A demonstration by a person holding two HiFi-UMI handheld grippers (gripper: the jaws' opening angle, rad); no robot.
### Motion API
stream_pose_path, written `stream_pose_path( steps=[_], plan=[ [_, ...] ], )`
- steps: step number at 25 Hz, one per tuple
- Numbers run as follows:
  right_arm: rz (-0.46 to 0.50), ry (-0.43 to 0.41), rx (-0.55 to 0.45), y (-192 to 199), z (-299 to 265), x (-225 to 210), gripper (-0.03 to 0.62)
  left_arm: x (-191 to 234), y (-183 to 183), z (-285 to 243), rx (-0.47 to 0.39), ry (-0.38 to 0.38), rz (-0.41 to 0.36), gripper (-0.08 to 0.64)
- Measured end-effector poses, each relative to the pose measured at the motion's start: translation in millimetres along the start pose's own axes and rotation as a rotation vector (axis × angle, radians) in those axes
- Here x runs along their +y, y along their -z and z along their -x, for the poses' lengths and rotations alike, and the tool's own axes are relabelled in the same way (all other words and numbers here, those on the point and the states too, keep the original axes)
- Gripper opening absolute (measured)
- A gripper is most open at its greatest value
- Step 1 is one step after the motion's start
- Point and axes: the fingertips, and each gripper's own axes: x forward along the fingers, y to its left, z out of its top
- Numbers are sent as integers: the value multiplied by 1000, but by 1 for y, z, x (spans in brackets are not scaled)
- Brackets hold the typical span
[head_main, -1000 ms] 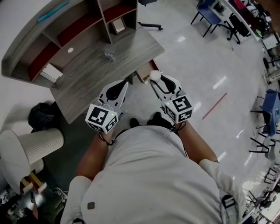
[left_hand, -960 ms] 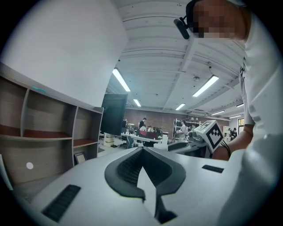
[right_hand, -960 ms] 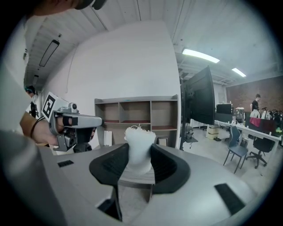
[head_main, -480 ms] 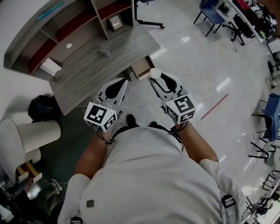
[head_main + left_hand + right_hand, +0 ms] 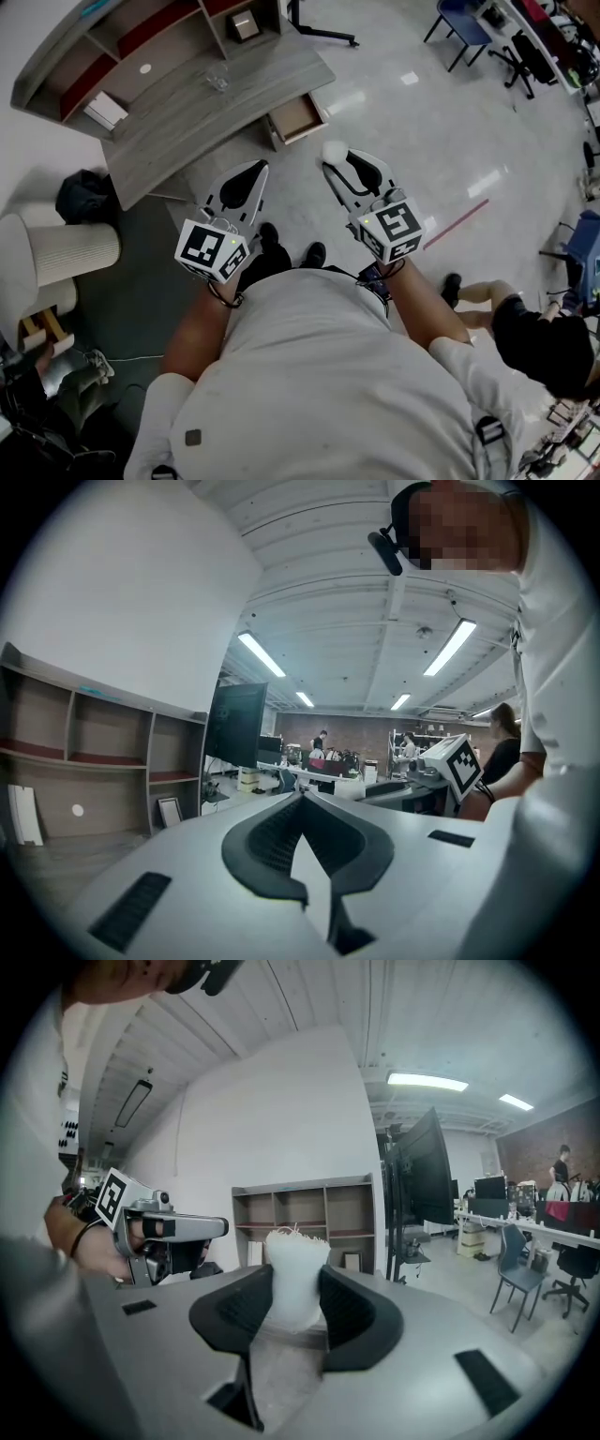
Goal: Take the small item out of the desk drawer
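My right gripper is shut on a small white item and holds it in the air over the floor, away from the desk. In the right gripper view the white item stands upright between the dark pads, frayed at its top. The desk drawer hangs open at the desk's front right corner, and its inside looks bare. My left gripper hovers beside the right one. In the left gripper view its jaws meet at the tip with nothing between them.
A glass stands on the desk and a small frame sits in its shelf unit. A dark bag and a white ribbed bin stand left of me. Another person crouches at the right. Chairs are far right.
I have backed away from the desk, so desk and open drawer now sit farther off. The right gripper still holds the white item. Another person has come into view at the right.
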Motion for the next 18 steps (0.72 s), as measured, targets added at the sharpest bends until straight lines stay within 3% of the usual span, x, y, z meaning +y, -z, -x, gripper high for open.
stream_pose_path(
  steps=[7,18],
  plan=[
    [-6,-16,-9,8,21,14,169,-20,9,22,4,-21,-13,14],
    [-6,53,-30,-1,43,60,169,-28,-4,64,-12,48,-27,14]
  ],
)
